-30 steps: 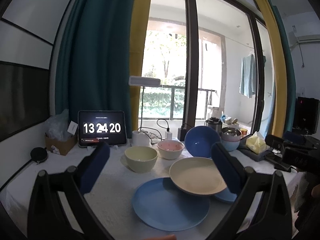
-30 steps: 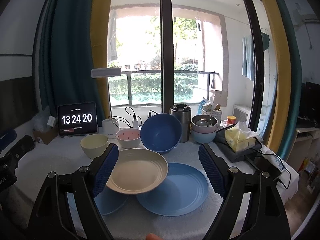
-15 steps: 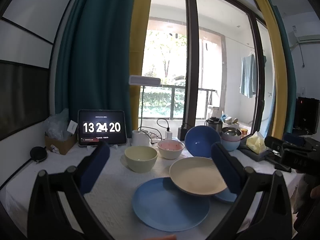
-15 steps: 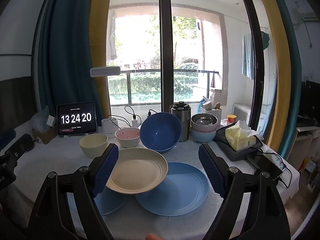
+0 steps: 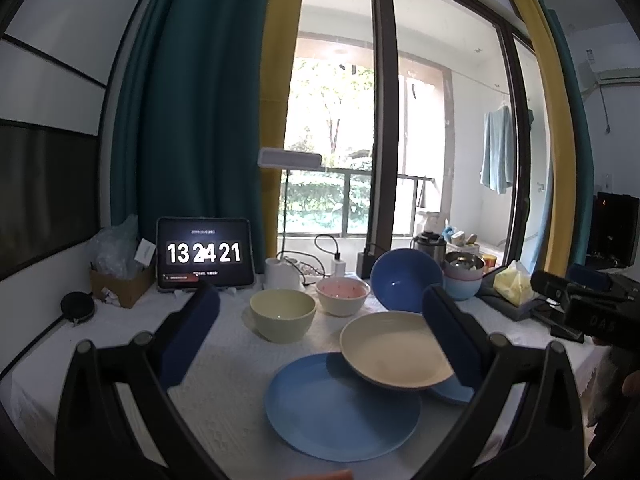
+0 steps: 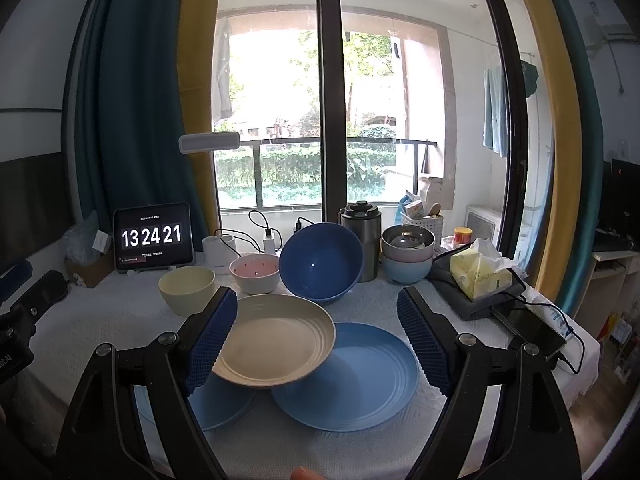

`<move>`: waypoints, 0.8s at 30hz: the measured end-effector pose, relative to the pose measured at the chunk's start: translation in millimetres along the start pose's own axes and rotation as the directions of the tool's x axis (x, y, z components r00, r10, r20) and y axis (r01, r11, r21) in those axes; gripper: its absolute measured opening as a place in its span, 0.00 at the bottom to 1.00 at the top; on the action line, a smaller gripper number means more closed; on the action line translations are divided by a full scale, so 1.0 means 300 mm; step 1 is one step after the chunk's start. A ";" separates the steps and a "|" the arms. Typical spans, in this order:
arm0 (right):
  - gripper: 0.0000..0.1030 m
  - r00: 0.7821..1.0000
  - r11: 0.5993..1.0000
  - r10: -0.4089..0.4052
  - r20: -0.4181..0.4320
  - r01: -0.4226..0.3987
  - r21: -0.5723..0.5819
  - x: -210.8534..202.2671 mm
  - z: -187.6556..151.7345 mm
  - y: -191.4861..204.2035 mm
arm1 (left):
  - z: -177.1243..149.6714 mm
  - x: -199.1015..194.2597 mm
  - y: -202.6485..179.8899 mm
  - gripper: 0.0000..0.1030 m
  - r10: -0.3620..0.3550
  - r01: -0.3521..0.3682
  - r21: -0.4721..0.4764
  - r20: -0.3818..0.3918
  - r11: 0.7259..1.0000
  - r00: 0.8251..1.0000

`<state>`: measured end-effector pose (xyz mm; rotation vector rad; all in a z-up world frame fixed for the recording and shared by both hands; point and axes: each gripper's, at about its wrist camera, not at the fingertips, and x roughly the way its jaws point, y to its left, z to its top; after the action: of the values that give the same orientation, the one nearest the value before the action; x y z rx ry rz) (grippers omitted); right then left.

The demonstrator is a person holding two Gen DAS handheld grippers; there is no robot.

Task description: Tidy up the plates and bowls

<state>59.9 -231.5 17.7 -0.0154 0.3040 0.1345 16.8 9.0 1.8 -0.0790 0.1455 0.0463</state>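
Broadly, the surface [image 6: 100,332] is a white cloth-covered top under a window, its back edge crowded and its front middle holding the plates. Largest of the dishes is the big blue plate [image 6: 352,376], lying flat ahead of the right gripper [image 6: 316,340], whose fingers [image 6: 210,336] stand spread wide with nothing between them. A second blue plate [image 6: 220,404] lies to its left, mostly hidden, and the cream plate [image 6: 272,340] sits tilted on top, bridging both blue ones, its left rim just beside the right gripper's left finger. From the left gripper [image 5: 320,340], likewise released and empty, the cream plate [image 5: 394,350] lies ahead and to the right, near its right finger. I judge the right gripper the nearer one for lifting that cream plate, and the move turns on its tilt: the raised rim faces the back. Behind stands the dark blue bowl [image 6: 320,260], tipped on its side with its mouth toward the cameras, close to the cream plate's far rim, so room is tight there. Smaller still are the pale yellow bowl [image 6: 186,288] and the pink bowl [image 6: 255,272], upright and side by side at left. Open cloth lies left of the yellow bowl; the right side is cramped by a tissue box [image 6: 480,276] and cables.
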 end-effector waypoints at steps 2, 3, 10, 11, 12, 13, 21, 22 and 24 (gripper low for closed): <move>0.83 1.000 1.000 -0.002 -0.001 0.002 0.001 0.001 -0.002 0.000 | 0.000 0.000 0.000 0.99 0.001 -0.001 0.001 0.001 1.000 1.000; 0.83 1.000 1.000 -0.002 -0.002 0.002 0.002 0.004 -0.002 -0.001 | -0.001 0.000 -0.001 0.99 0.001 -0.001 0.002 0.002 1.000 1.000; 0.83 1.000 1.000 -0.002 -0.004 0.002 0.003 0.007 -0.004 -0.002 | -0.002 0.007 -0.002 0.99 0.004 -0.004 0.005 -0.001 1.000 1.000; 0.83 1.000 1.000 -0.001 -0.006 0.001 0.004 0.008 -0.004 -0.002 | 0.001 0.009 -0.004 0.99 0.003 -0.003 0.006 -0.002 1.000 1.000; 0.83 1.000 1.000 0.000 -0.007 0.000 0.003 0.008 -0.004 0.000 | 0.004 0.011 -0.005 0.99 0.003 -0.003 0.010 -0.001 1.000 1.000; 0.83 1.000 1.000 0.000 -0.009 0.000 0.002 0.012 -0.003 0.002 | 0.004 0.013 -0.006 0.99 0.003 -0.003 0.012 0.000 1.000 1.000; 0.83 1.000 1.000 0.001 -0.010 -0.001 -0.005 0.030 0.005 0.001 | -0.004 0.023 -0.009 0.99 0.003 -0.003 0.017 -0.001 1.000 1.000; 0.83 1.000 1.000 0.002 -0.012 -0.002 -0.005 0.031 0.006 -0.001 | -0.005 0.023 -0.009 0.99 0.003 -0.003 0.016 -0.001 1.000 1.000; 0.83 1.000 1.000 0.001 -0.016 -0.001 -0.005 0.039 0.006 -0.004 | -0.009 0.029 -0.011 0.99 0.005 -0.005 0.018 -0.001 1.000 1.000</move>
<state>71.7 -231.0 15.8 -0.0213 0.3199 0.1359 25.1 6.0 -1.9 -0.0604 0.1467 0.0498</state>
